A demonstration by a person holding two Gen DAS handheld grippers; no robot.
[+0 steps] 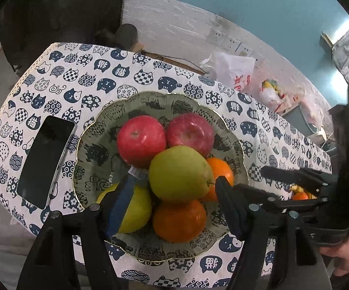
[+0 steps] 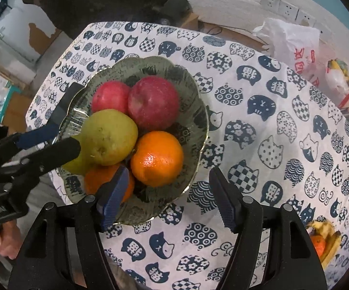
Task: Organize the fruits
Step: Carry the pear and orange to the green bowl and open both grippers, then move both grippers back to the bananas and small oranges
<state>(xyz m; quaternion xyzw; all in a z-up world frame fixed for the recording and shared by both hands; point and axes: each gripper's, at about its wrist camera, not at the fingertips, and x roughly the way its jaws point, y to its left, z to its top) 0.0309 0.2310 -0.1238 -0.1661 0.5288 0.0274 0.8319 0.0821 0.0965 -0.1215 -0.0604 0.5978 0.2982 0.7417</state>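
A green patterned bowl [image 1: 237,145] [image 2: 198,111] on the cat-print tablecloth holds two red apples [image 1: 140,140] [image 2: 154,102], a green pear [image 1: 179,172] [image 2: 109,136] on top, two oranges [image 1: 179,220] [image 2: 157,158] and a yellow-green fruit [image 1: 136,209]. My left gripper [image 1: 172,198] is open, its fingers either side of the pear, just over the pile. My right gripper [image 2: 168,191] is open and empty above the bowl's near right rim. The right gripper shows at right in the left wrist view [image 1: 295,181].
A black phone [image 1: 44,159] lies left of the bowl. A banana and a small orange [image 2: 324,239] lie at the table's right edge. Plastic bags [image 2: 295,48] and boxes sit on the floor beyond the table. The cloth right of the bowl [image 2: 271,145] is bare.
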